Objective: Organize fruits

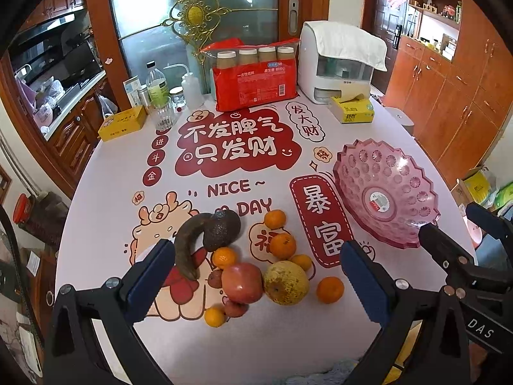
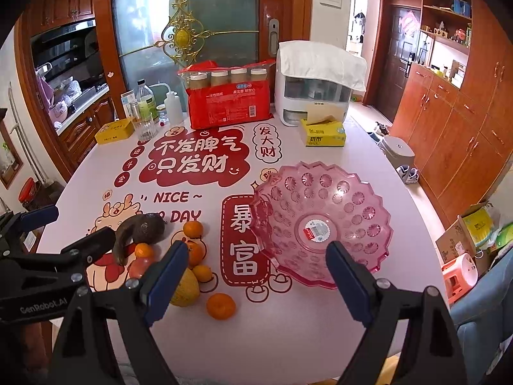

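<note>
**Still nothing in the bowl: fruit heaped to my left, bowl to my right**

Both of my tongs hung above the near edge of the bench (image 1: 105, 173), each spread wide and holding nothing. My left tongs (image 1: 256, 272) pointed straight at the fruit pile, which lay just ahead of them and below. The pile held a red apple (image 1: 242, 282), a yellow-green pear (image 1: 286, 282), a dark curved banana (image 1: 187, 250) leaning on a dark avocado (image 1: 222, 229), and several small oranges (image 1: 275, 218). The banana's long axis ran roughly away from me, bending toward the avocado. My right tongs (image 2: 256, 269) faced the empty pink bowl (image 2: 320, 221), which sat well to the right of the pile, with a printed red panel between them.

So my left hand seemed the nearer one for a pick, and the carry would run rightward to the bowl.

From the left wrist I saw the whole heap, apple included. From the right wrist my own left finger hid most of the apple and pear, but the bowl's full inside showed, bare apart from a label at its centre.
</note>
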